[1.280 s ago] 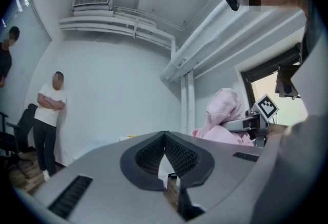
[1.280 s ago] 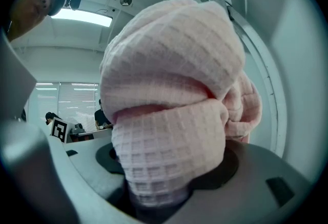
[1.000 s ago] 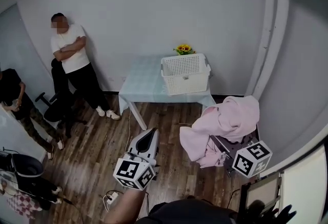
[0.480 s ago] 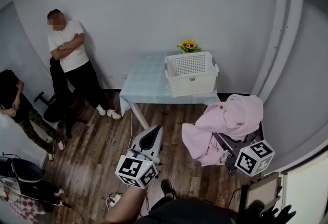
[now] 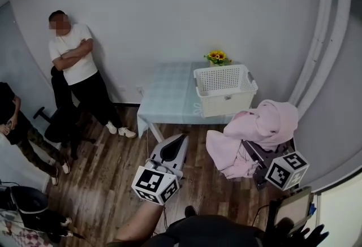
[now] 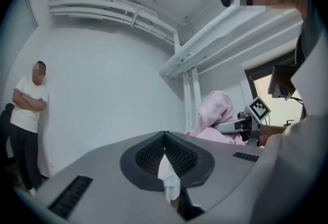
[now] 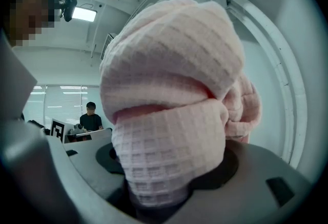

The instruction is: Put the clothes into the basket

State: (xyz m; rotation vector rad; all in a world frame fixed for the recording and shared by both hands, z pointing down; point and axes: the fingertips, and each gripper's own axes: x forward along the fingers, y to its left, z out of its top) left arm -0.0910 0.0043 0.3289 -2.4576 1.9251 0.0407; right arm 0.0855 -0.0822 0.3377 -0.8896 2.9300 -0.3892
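Head view: a pink garment (image 5: 257, 133) of soft waffle cloth is bunched into a loose heap over the right gripper (image 5: 254, 154), which hides its jaws. The heap has a rounded hump at the upper right and a flat flap hanging at the lower left, so its long axis runs on a slant between those two ends. It is held in the air above the wooden floor (image 5: 113, 167), just beside the near right corner of the table (image 5: 164, 99). On that table stands the white basket (image 5: 226, 90), with nothing visible inside it. The left gripper (image 5: 180, 139) points toward the table with its jaws together. Compared with a second ago, the table and basket sit lower and further right in the frame, and the hump of the garment now lies close to the basket's near corner.

Left gripper view: the two dark pads meet along a seam, and a small white scrap (image 6: 168, 179) is pinched there and hangs down from it. The pink garment shows beyond, to the right, draped over the other tool.

Right gripper view: the garment fills most of the frame. A thick folded roll sits between the jaws, which are spread wide and clamped on it. From there the cloth rises straight up and away along the jaws and ends in a rounded top, with a knot of folds at the right.
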